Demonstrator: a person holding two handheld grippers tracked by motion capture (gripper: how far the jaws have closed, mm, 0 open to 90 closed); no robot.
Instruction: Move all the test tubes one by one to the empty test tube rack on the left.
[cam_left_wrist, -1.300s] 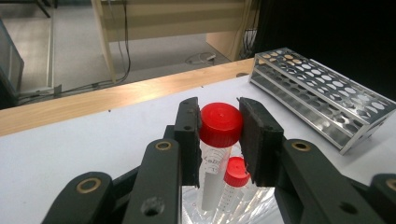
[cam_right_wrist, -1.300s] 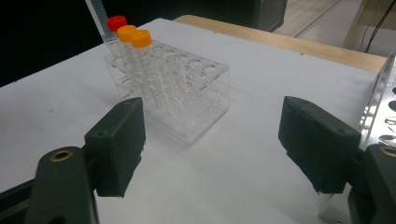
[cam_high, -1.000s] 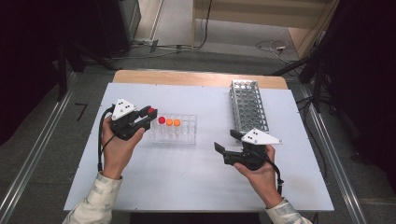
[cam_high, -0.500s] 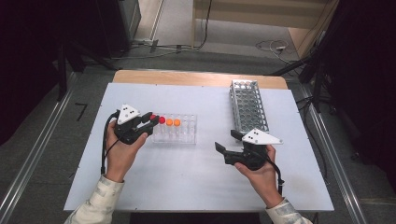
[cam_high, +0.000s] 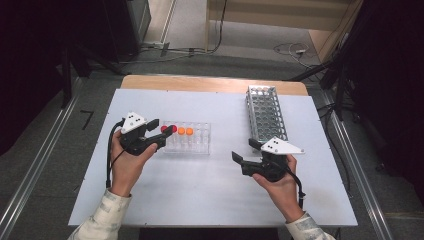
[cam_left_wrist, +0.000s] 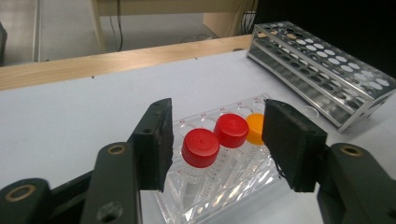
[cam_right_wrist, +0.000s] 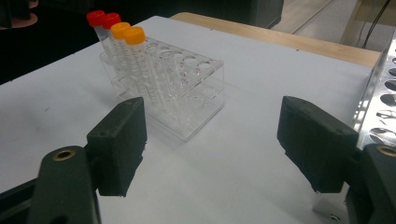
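A clear plastic rack on the white table holds two red-capped tubes and two orange-capped tubes at its left end. My left gripper sits at that end. Its jaws have just been opening, and they now stand on either side of the red caps with gaps, so the pads touch nothing. My right gripper hovers low over the table right of the rack, open and empty.
A long metal tube rack lies at the back right, close beside my right gripper and seen at the right edge of the right gripper view. A wooden strip runs along the table's far edge. Bare tabletop lies between the two hands.
The left gripper held a red-capped tube at the rack's left end; its jaws have since spread and the tube stands free in the rack. The right hand has not moved.
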